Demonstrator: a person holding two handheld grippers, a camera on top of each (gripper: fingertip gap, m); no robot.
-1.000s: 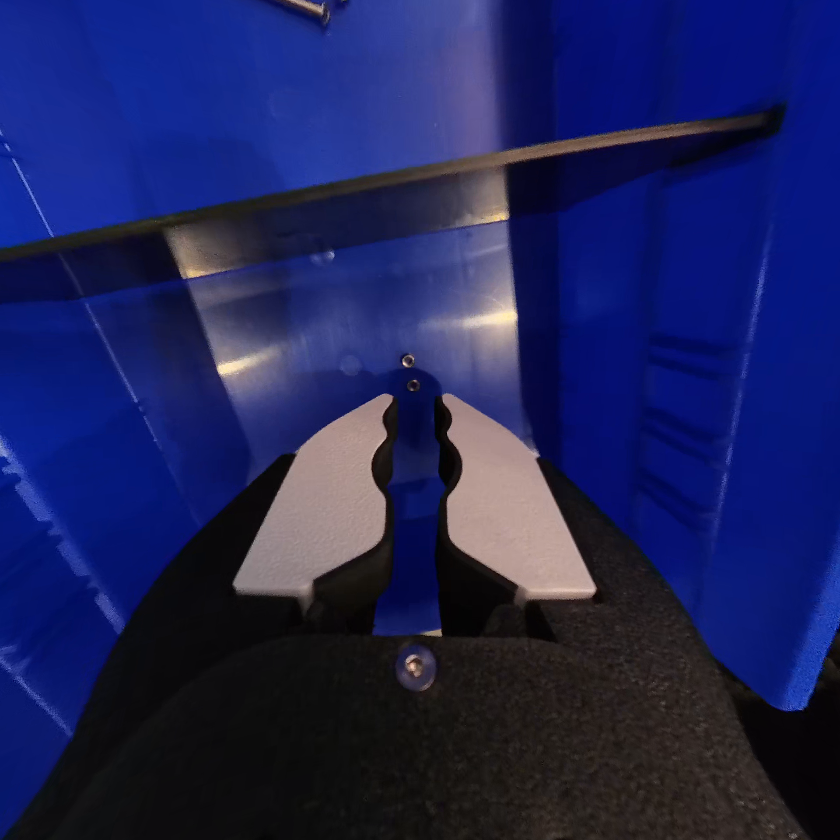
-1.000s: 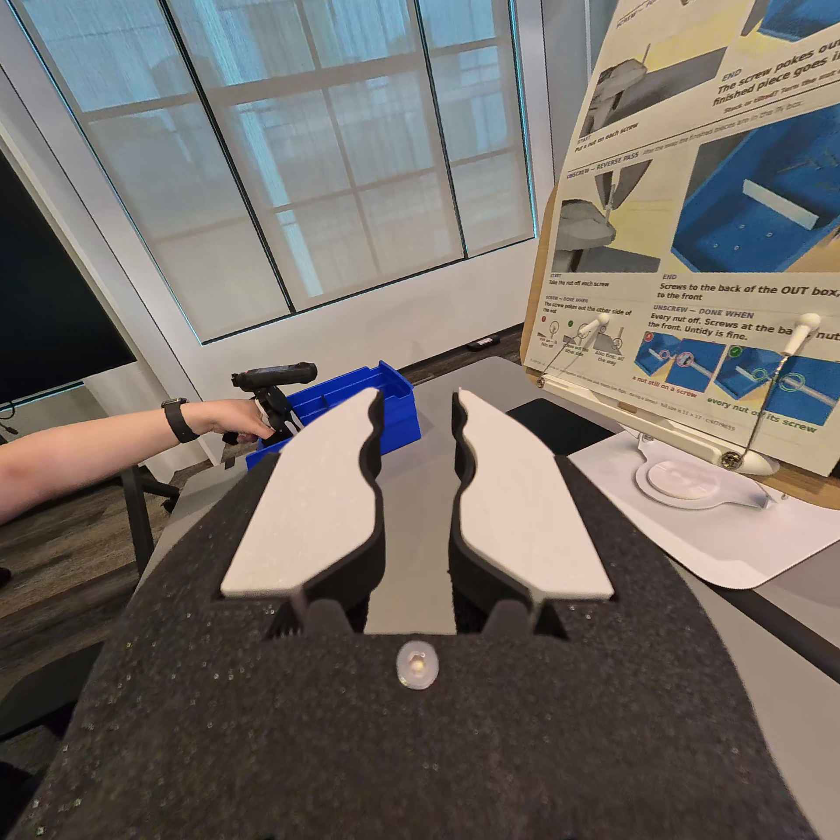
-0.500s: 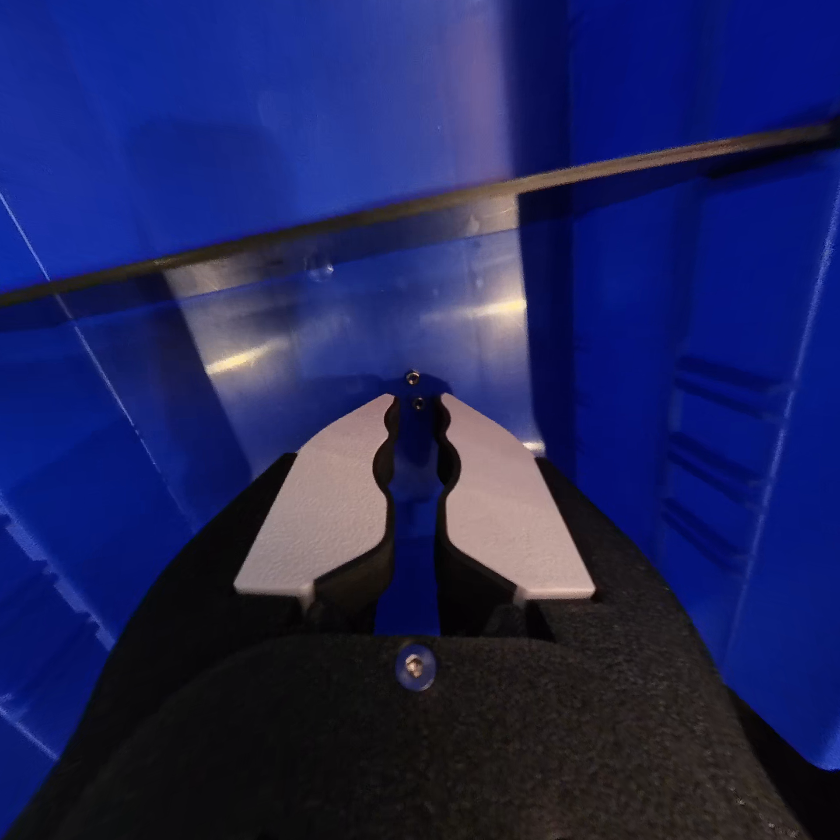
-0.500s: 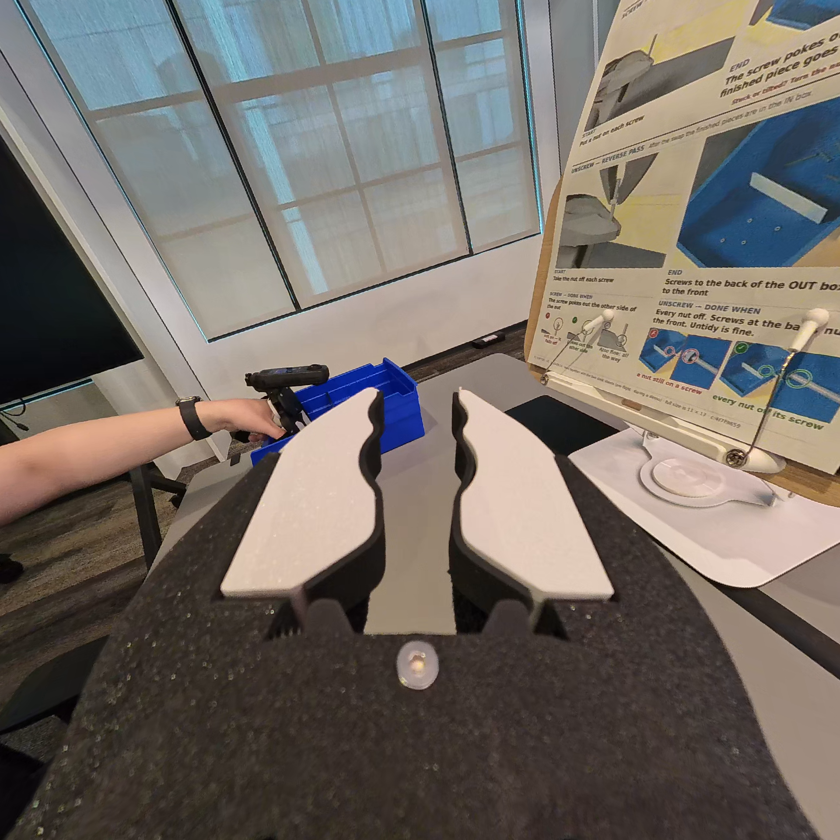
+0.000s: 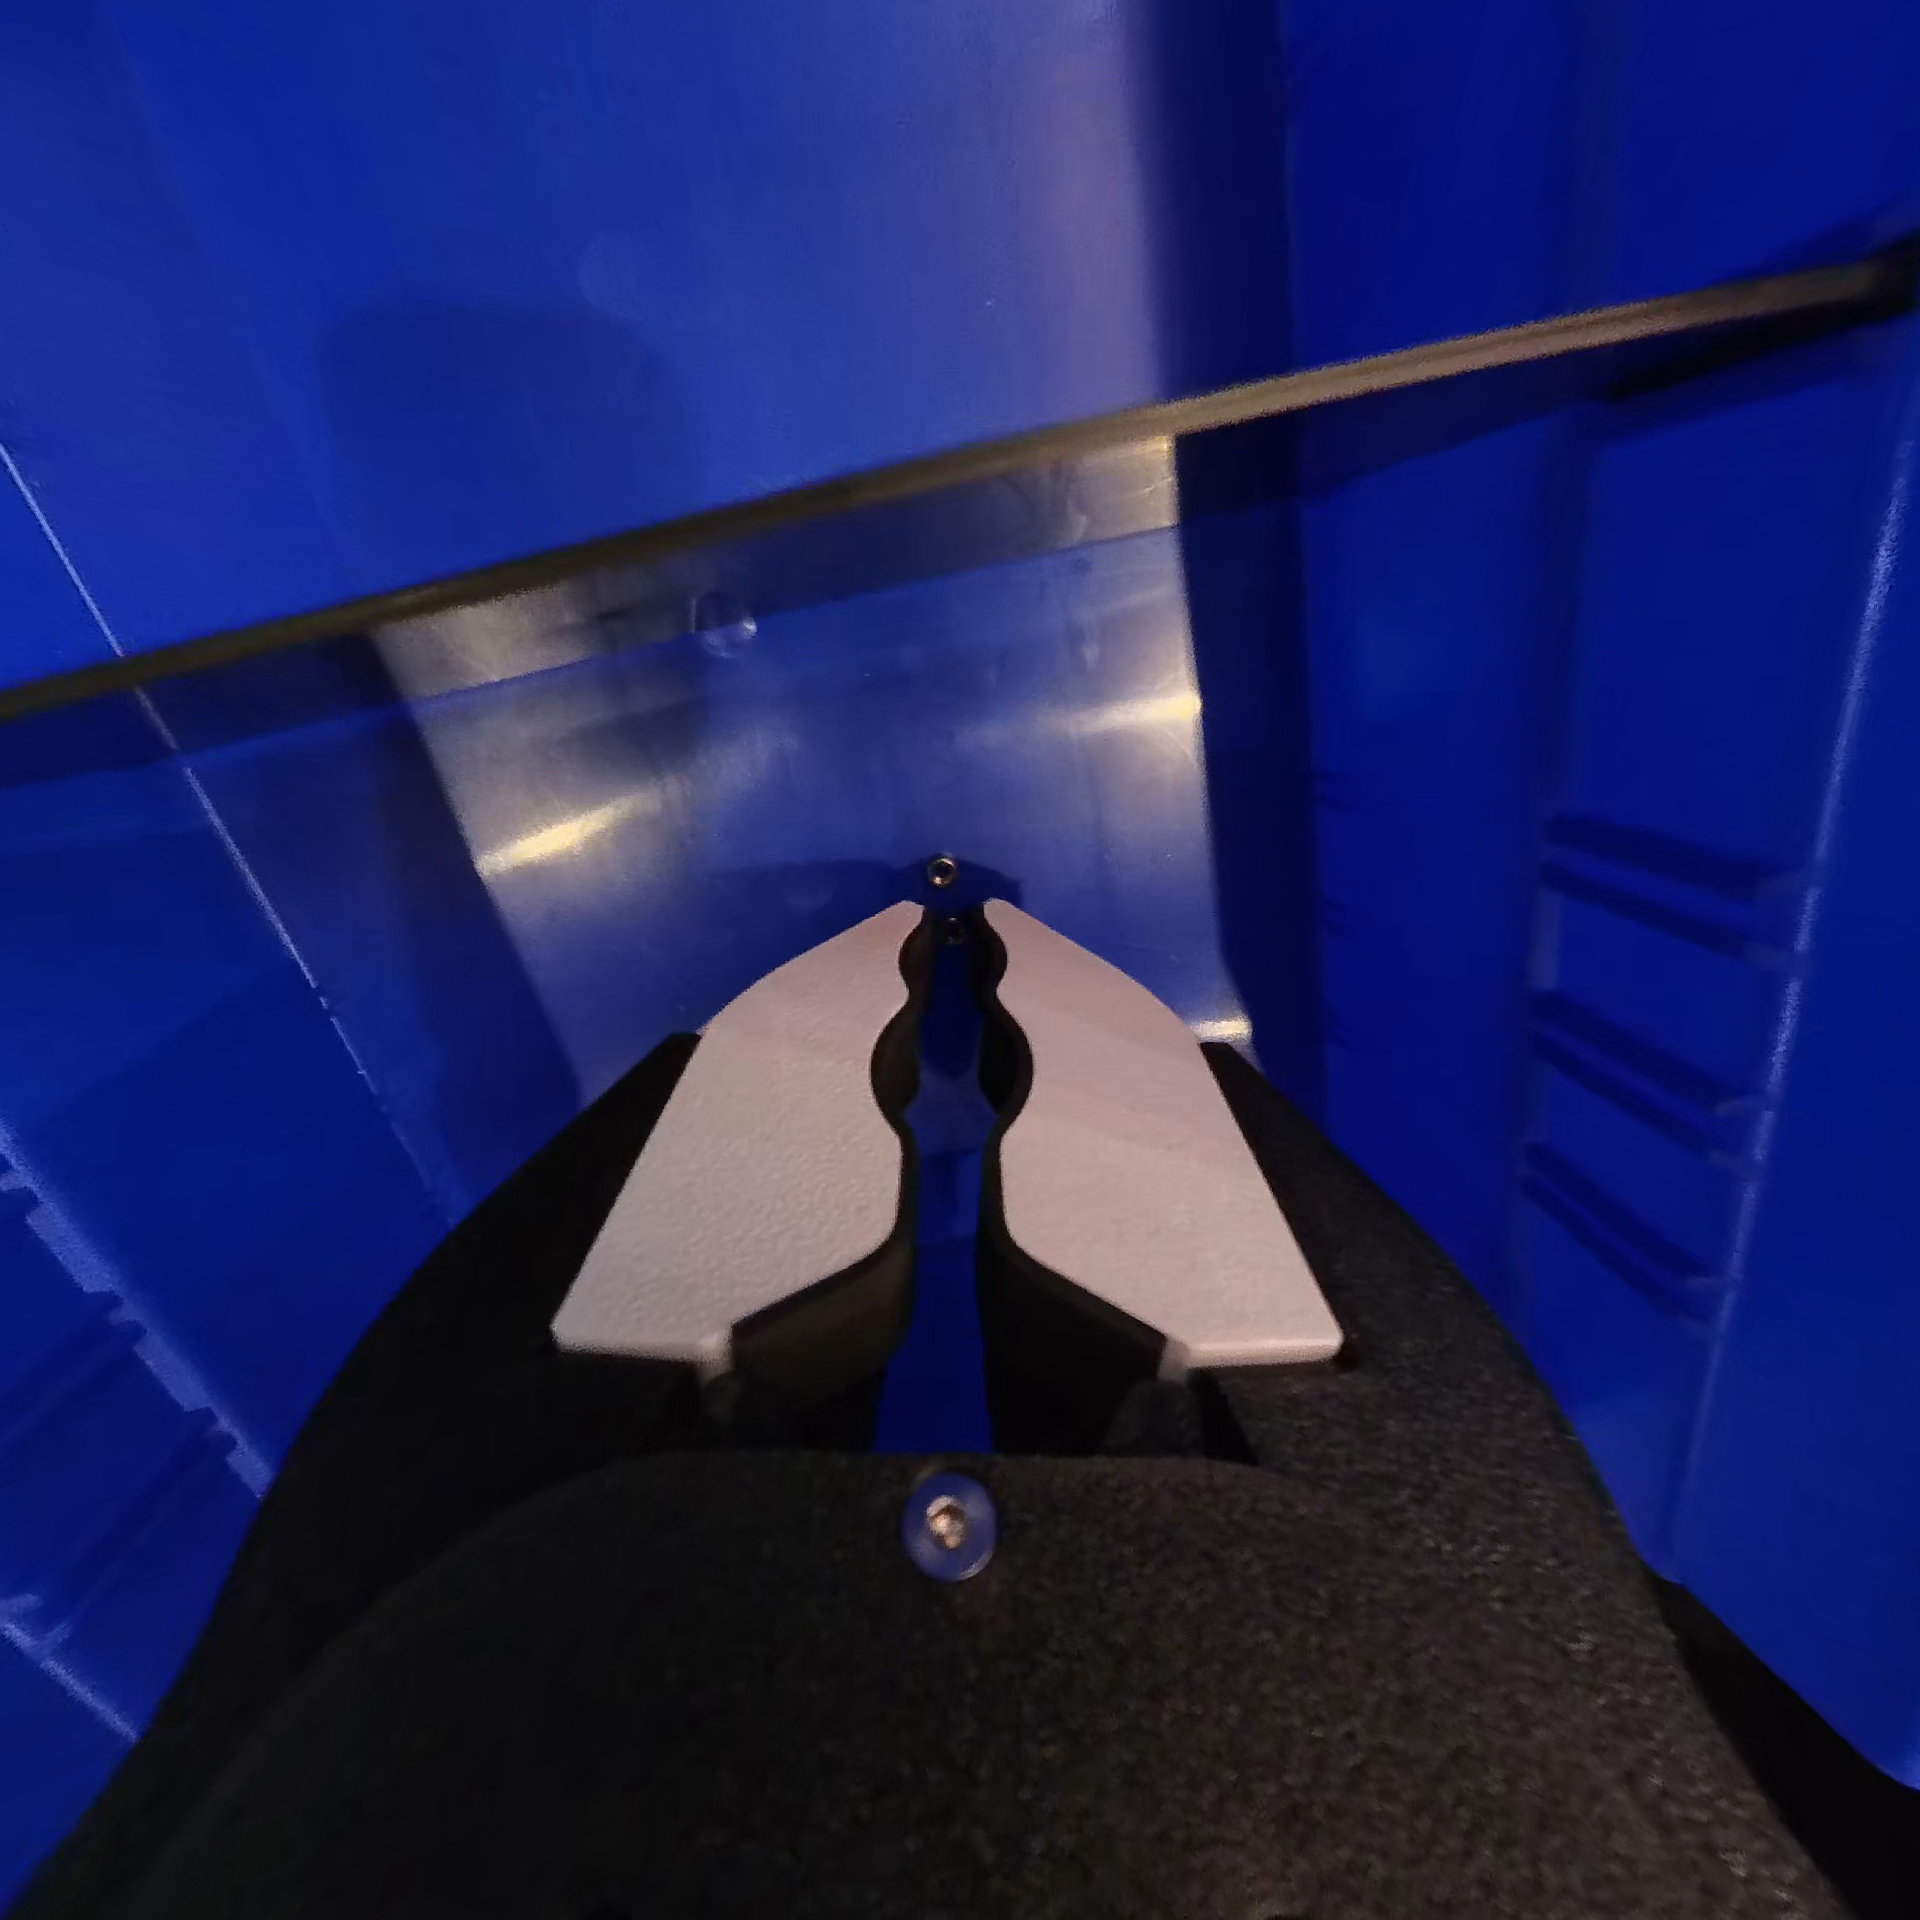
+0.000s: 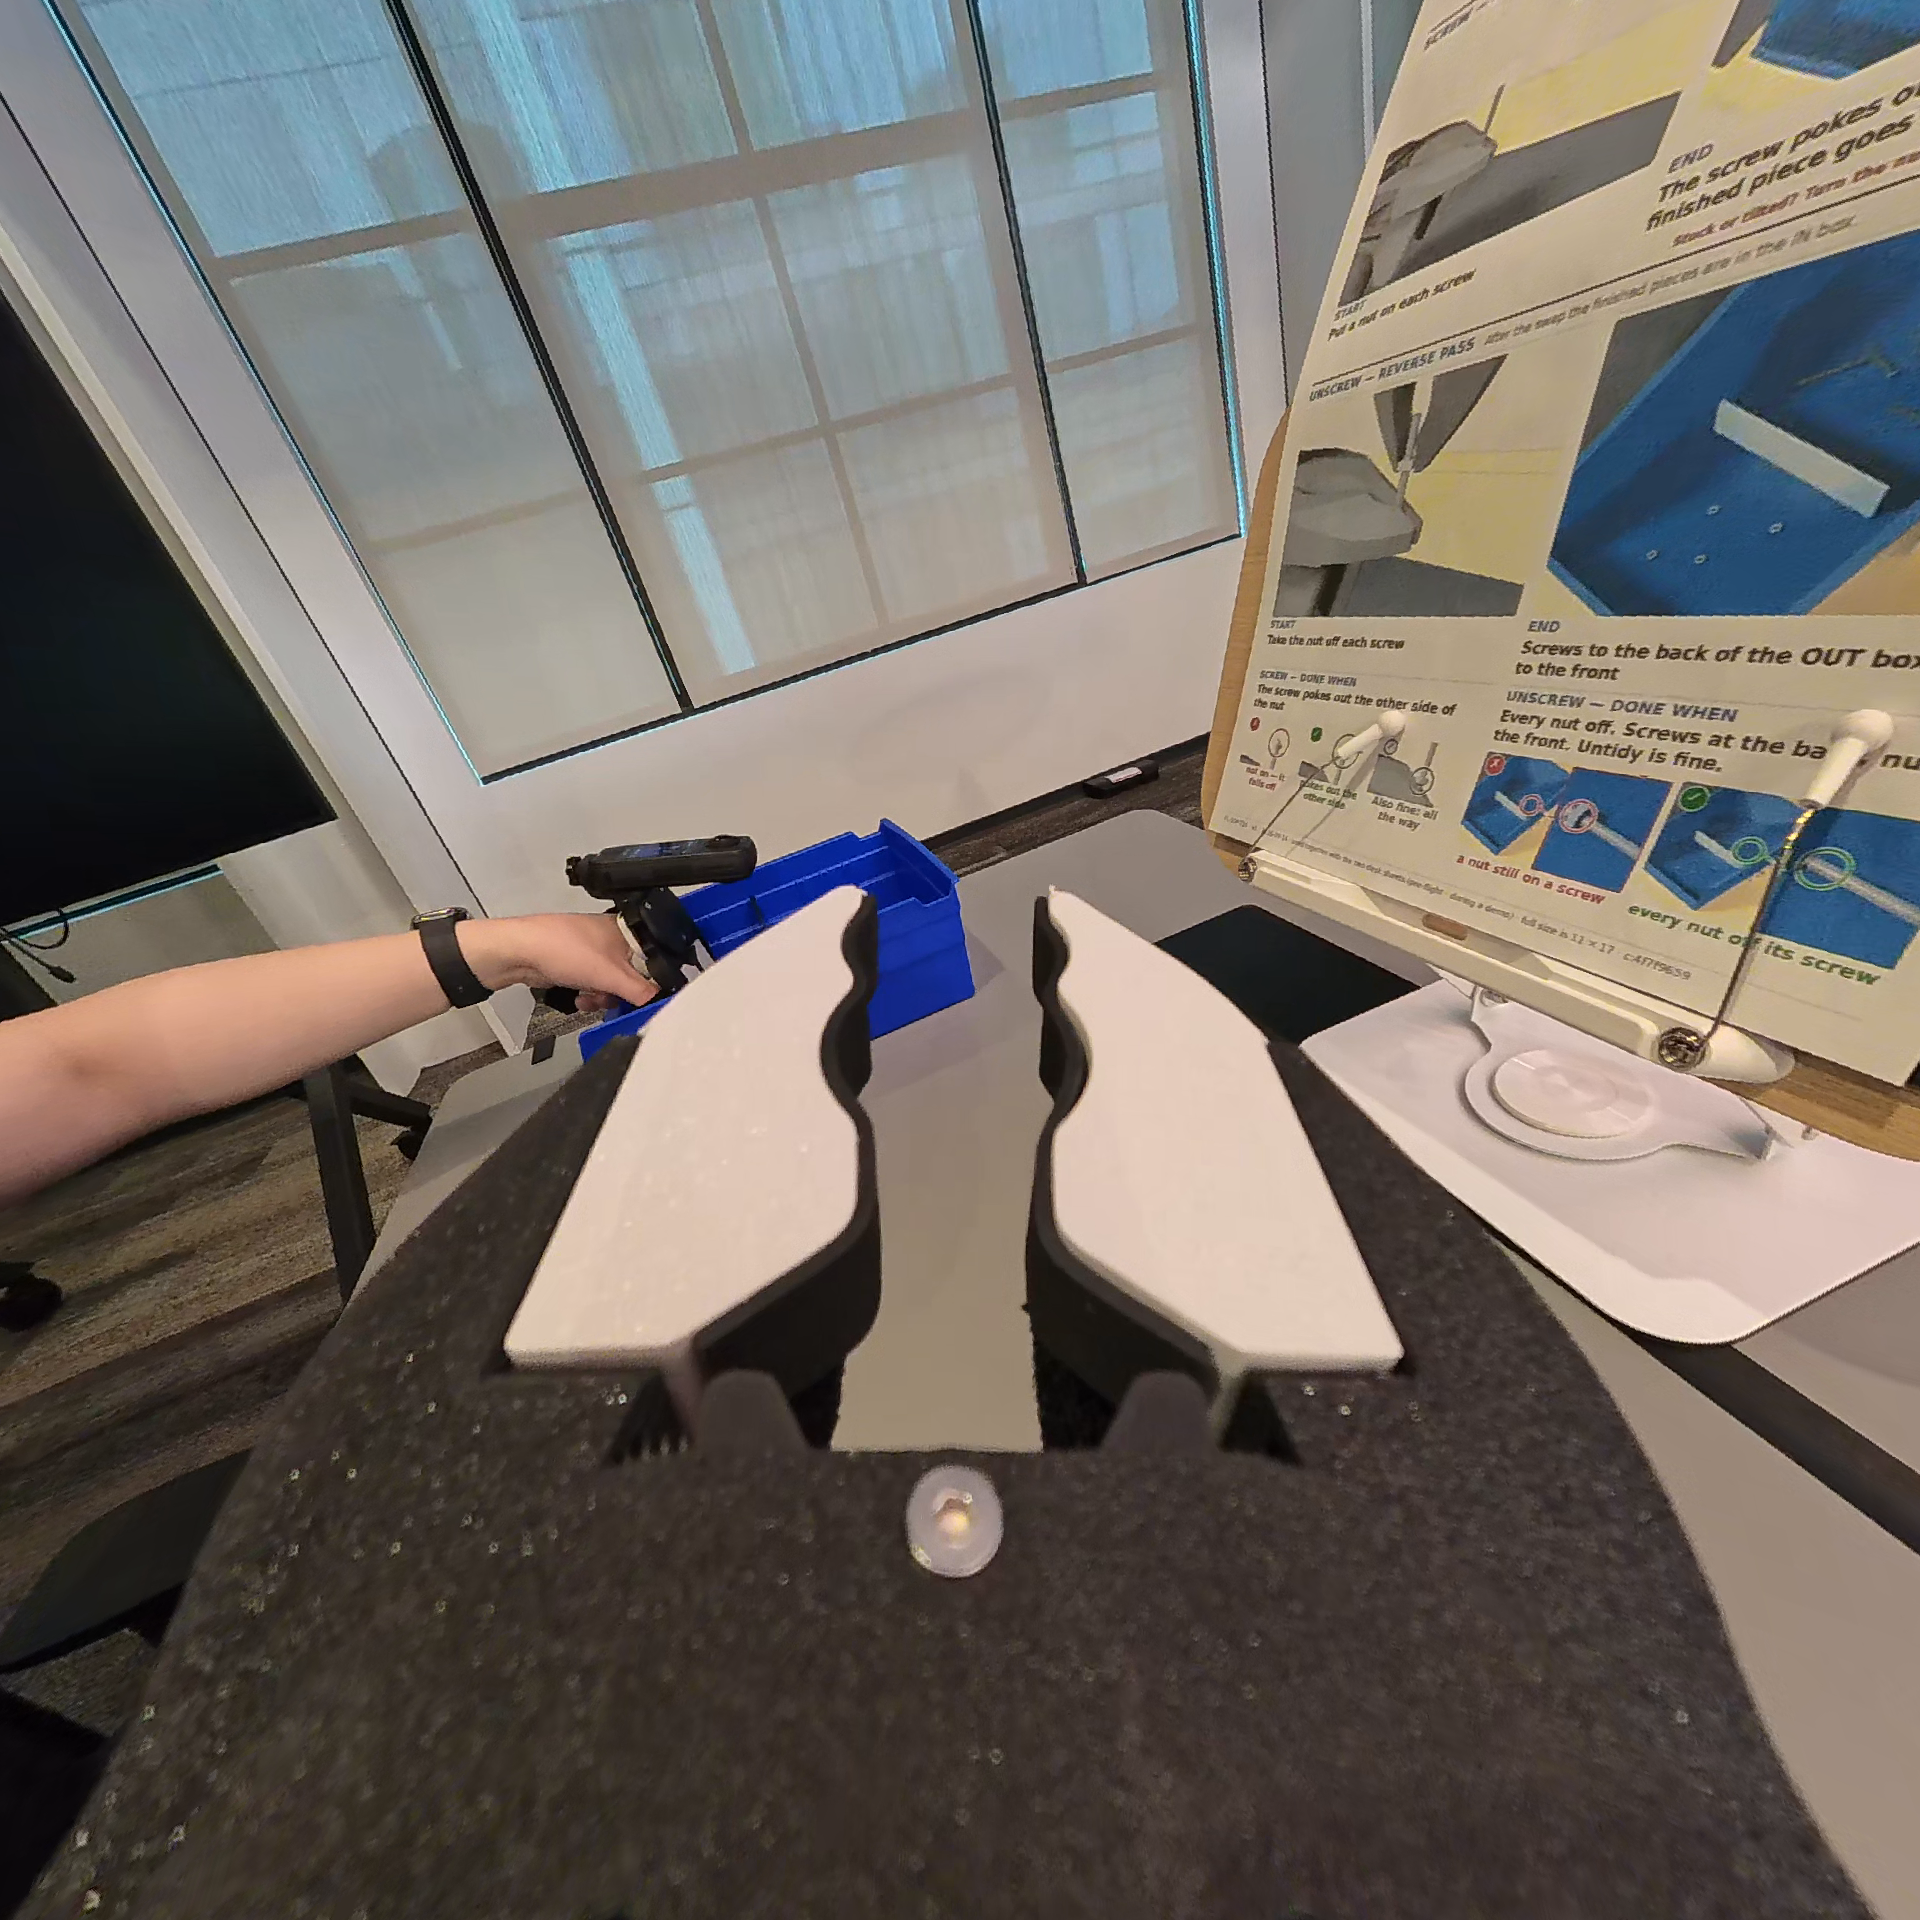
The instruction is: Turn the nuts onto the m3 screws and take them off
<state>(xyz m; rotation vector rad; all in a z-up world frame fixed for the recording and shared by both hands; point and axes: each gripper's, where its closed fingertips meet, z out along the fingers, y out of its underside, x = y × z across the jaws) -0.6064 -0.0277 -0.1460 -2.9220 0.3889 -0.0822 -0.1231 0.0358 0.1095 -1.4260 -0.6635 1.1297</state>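
Observation:
My left gripper reaches down inside a blue bin, right in front of a shiny metal divider plate. A tiny metal nut lies on the bin floor between my fingertips. The jaws stand narrow, with a sliver of blue showing on each side of the nut. A second nut, or its reflection, sits just beyond the tips at the foot of the plate. My right gripper is open and empty above the grey table. The right wrist view shows the left gripper dipped into the blue bin.
A person's arm with a black wristband holds the left gripper. An instruction board on a white stand rests on a white mat at the right. A black pad lies next to it. Windows and a dark screen are behind. Tip to tip, the grippers are about 55 cm apart.
My left jaws have narrowed around the nut and the gripper has edged closer to the divider plate. The right gripper has stayed open and barely moved.

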